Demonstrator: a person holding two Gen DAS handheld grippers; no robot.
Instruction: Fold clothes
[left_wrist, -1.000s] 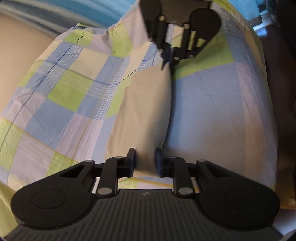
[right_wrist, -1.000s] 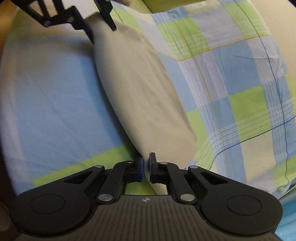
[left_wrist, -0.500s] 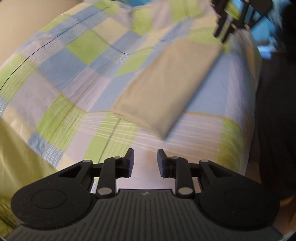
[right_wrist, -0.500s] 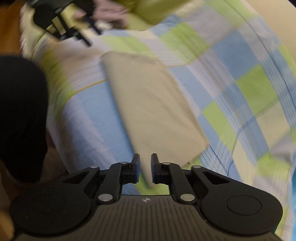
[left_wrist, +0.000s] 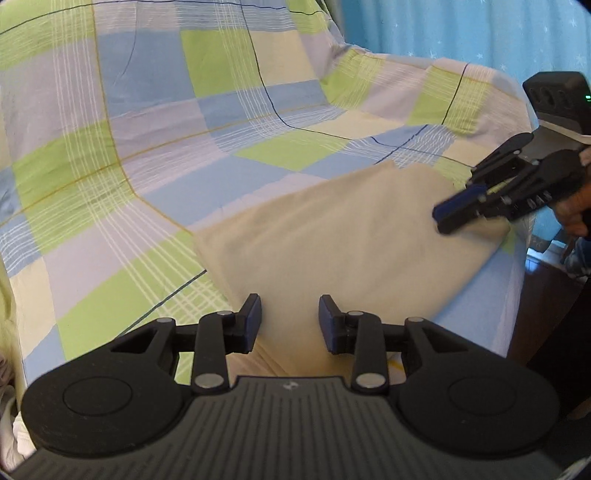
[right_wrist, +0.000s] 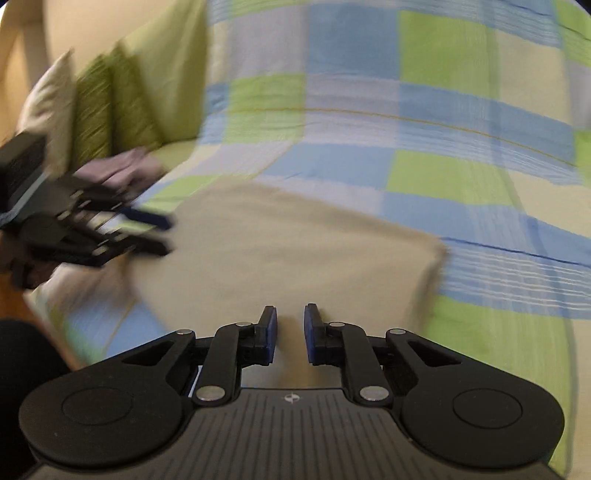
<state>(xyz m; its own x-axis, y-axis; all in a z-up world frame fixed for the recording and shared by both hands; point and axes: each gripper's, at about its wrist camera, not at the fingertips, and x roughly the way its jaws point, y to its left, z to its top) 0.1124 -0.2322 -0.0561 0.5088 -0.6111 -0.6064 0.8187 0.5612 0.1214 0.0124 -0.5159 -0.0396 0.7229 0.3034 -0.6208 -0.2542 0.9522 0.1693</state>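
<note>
Left wrist view. The left claw (left_wrist: 290, 319) stands open, its blue-padded fingers (left_wrist: 252, 318) well apart and holding nothing, whereas one second ago they bracketed a raised fold of the cloth. The beige folded garment (left_wrist: 343, 240) now lies flat as a rectangle on the checked bedsheet (left_wrist: 155, 122), near the bed's front edge; half a second ago it lay further from this claw, and its near end now reaches between and beneath the fingers. At the right margin the right claw (left_wrist: 448, 216) enters from the side, tilted down with its tips touching or just above the garment's far right corner; from this view its jaws appear close together. A hand (left_wrist: 574, 214) grips its handle. A blue curtain (left_wrist: 461, 29) with star marks hangs behind the bed.

Right wrist view (motion-blurred). At the left margin the left claw (right_wrist: 162, 236) reaches in from the side over the garment's (right_wrist: 295, 251) left end, a hand (right_wrist: 118, 171) behind it, its two fingers visibly apart. Green and pale cushions (right_wrist: 92, 107) stand at the bed's far left. In the foreground the right claw (right_wrist: 290, 332) is open with a moderate gap, wider than in the two earlier frames, poised over the near edge of the garment and gripping nothing. The bedsheet (right_wrist: 443, 122) fills the right.
</note>
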